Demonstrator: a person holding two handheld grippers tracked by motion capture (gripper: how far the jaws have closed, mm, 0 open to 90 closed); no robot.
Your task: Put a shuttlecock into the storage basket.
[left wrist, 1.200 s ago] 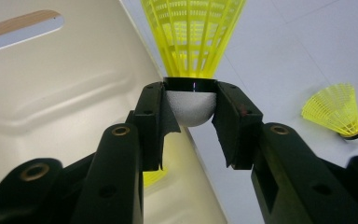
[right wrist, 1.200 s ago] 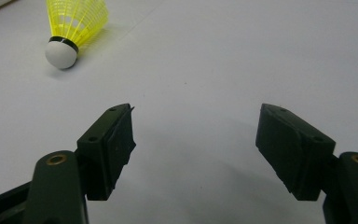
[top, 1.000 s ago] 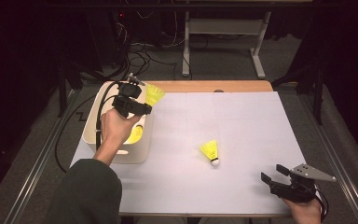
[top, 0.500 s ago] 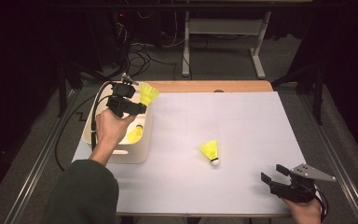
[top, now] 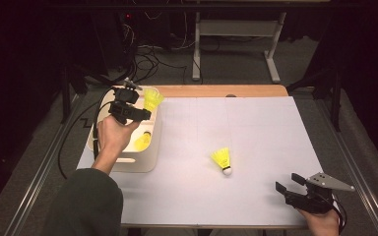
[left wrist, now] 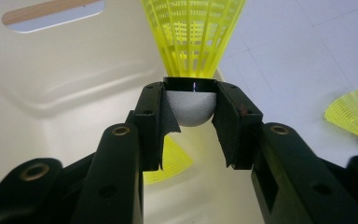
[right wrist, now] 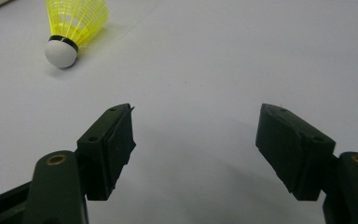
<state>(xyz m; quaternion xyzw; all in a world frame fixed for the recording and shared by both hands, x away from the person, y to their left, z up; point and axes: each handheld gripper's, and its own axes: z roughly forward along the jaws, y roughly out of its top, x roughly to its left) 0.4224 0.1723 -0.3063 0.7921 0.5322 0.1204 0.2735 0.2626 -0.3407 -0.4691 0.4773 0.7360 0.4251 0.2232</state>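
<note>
My left gripper [top: 137,114] [left wrist: 192,109] is shut on the white cork of a yellow shuttlecock [top: 152,99] [left wrist: 193,39], held over the cream bin [top: 142,164] [left wrist: 51,88] at the table's left. Another yellow shuttlecock [top: 141,141] [left wrist: 172,161] lies inside the bin. A third one [top: 222,159] [right wrist: 73,23] [left wrist: 354,114] lies on the white table cover [top: 236,132], cork toward the front. My right gripper [top: 288,188] [right wrist: 196,149] stands open near the front right corner, with nothing between its jaws, a short way from that shuttlecock.
Black cables [top: 96,115] trail from the left gripper over the bin's left side. A wooden table edge [top: 216,91] runs along the back. A metal rail [top: 39,169] borders the left, and a desk frame [top: 236,34] stands behind the table.
The left hand has carried its shuttlecock a little left and back, from the bin's right rim to above the bin. The right gripper has stayed where it was.
</note>
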